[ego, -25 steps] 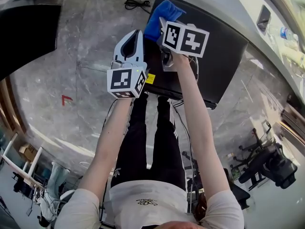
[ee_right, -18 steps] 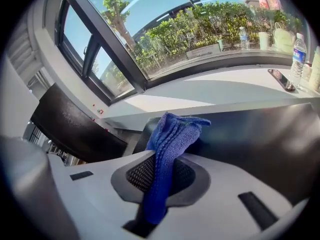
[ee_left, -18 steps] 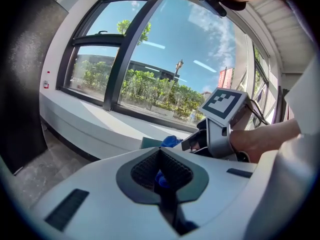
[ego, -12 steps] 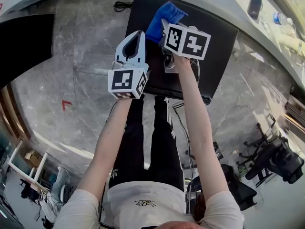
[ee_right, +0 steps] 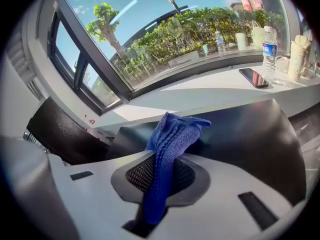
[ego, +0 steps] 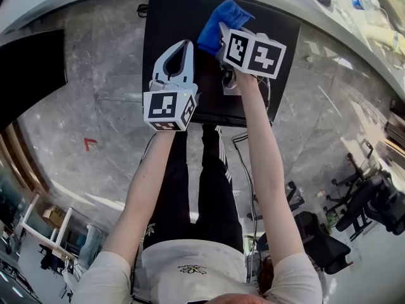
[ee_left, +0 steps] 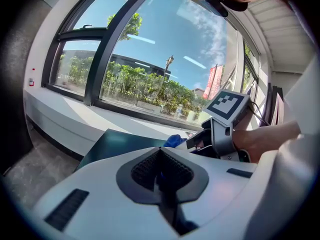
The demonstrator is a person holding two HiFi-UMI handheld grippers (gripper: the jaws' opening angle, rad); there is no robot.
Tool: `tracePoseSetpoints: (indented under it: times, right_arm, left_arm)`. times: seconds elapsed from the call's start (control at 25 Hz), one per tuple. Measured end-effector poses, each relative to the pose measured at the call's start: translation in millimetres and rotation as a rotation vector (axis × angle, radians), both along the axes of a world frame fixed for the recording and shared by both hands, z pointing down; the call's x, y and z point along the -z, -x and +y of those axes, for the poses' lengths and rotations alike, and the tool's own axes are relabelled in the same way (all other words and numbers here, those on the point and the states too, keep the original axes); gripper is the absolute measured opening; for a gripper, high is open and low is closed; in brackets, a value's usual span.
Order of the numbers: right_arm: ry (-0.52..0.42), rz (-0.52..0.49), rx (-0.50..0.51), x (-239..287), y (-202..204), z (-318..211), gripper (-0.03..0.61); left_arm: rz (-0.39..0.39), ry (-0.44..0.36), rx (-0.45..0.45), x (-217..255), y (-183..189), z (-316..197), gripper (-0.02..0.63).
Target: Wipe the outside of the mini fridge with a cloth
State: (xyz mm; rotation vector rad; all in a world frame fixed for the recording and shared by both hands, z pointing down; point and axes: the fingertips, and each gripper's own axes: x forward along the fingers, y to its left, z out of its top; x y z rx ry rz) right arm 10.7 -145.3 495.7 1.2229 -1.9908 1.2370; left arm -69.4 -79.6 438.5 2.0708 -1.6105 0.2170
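Observation:
The black mini fridge stands below me, its flat top facing up. My right gripper is shut on a blue knitted cloth, which sticks out past the jaws over the far middle of the fridge top. In the right gripper view the cloth rises from the shut right gripper. My left gripper hovers over the fridge's front left part, shut with nothing in it. The left gripper view shows the left gripper, the fridge top and the cloth beyond.
A white window sill runs behind the fridge and carries a phone, a water bottle and cups. A black cabinet stands to the left. A cable lies on the marble floor. Office chairs are at right.
The cloth in my right gripper has shifted from the fridge top's far left corner toward its middle. My left gripper, earlier beside the fridge's left edge, is now above its top.

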Motion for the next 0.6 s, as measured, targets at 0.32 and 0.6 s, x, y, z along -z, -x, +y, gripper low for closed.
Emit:
tracePoseSetpoints:
  times: [0.32, 0.6]
  right_arm:
    - [-0.012, 0.020, -0.052, -3, -52, 1, 0.061]
    - [-0.022, 0.032, -0.109, -4, -105, 2, 0.061]
  left_arm:
    - [0.006, -0.010, -0.051, 1, -47, -8, 0.004]
    - [0.012, -0.005, -0.110, 0, -95, -5, 0.004]
